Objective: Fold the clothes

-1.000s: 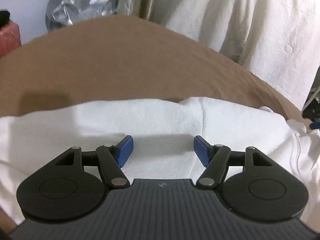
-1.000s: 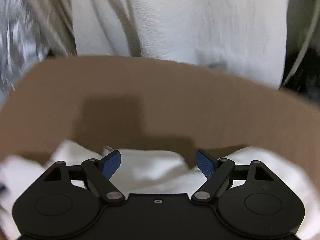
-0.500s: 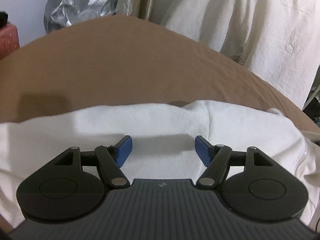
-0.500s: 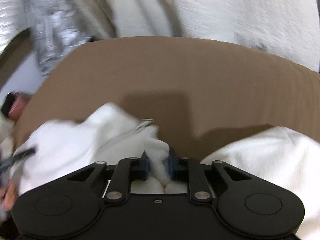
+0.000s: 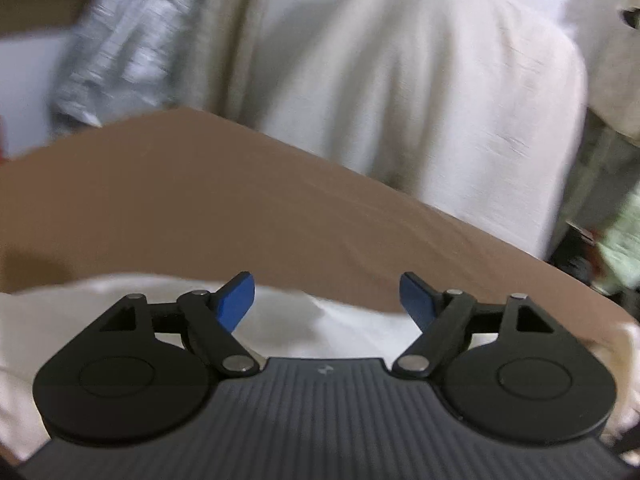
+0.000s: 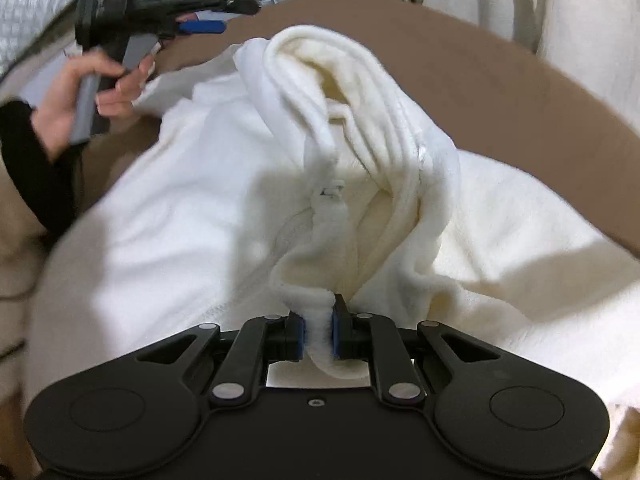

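A white fleece garment (image 6: 192,208) lies on a brown table top (image 6: 520,92). My right gripper (image 6: 318,334) is shut on a fold of the fleece, and a ridge of bunched cloth rises from the pads toward the far edge. In the left wrist view the left gripper (image 5: 327,292) hangs above the garment (image 5: 328,328); its jaws are opening, with nothing between them. The right wrist view also shows the left gripper (image 6: 216,20) at the upper left, held by a hand (image 6: 76,96) in a black sleeve.
Cream cloth (image 5: 420,104) drapes behind the table (image 5: 200,208), with crinkled silver material (image 5: 128,40) to its left. Dark clutter (image 5: 592,264) sits past the table's right edge.
My right gripper shut on the fleece, swung sideways and rolled, dragging the fold up into a ridge. The left gripper rose off the garment and its jaws spread wider.
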Action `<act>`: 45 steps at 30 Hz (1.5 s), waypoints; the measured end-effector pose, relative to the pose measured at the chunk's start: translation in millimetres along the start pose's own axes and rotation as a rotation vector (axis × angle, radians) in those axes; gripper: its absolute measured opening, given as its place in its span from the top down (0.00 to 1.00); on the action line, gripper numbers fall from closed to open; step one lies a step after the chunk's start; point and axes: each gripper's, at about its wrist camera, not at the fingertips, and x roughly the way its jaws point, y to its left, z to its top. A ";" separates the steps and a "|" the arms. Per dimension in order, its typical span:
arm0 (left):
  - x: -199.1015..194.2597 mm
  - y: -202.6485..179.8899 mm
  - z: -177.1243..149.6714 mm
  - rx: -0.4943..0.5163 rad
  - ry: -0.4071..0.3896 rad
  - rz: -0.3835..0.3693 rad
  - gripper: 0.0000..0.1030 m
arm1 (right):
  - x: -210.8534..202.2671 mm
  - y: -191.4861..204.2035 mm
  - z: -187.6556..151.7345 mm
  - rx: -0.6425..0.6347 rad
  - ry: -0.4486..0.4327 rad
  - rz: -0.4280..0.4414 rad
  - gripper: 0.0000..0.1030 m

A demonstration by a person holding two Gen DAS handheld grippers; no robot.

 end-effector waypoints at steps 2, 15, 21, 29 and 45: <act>8.6 -10.1 -5.5 0.001 0.070 -0.092 0.23 | -1.9 2.5 -2.5 -0.002 -0.020 -0.029 0.84; 44.1 -66.0 -56.5 0.010 0.272 -0.243 0.12 | -10.0 16.3 -5.3 -0.021 -0.041 -0.043 0.84; 47.3 -63.2 -59.6 0.007 0.277 -0.178 0.14 | -26.0 31.5 10.3 -0.043 -0.048 -0.096 0.75; 35.2 -74.7 -52.5 0.245 0.237 0.094 0.86 | -24.3 45.8 3.7 -0.086 0.099 -0.021 0.67; 10.5 -81.9 -41.5 0.161 0.128 -0.144 0.30 | 9.3 1.7 14.0 0.278 0.024 -0.342 0.57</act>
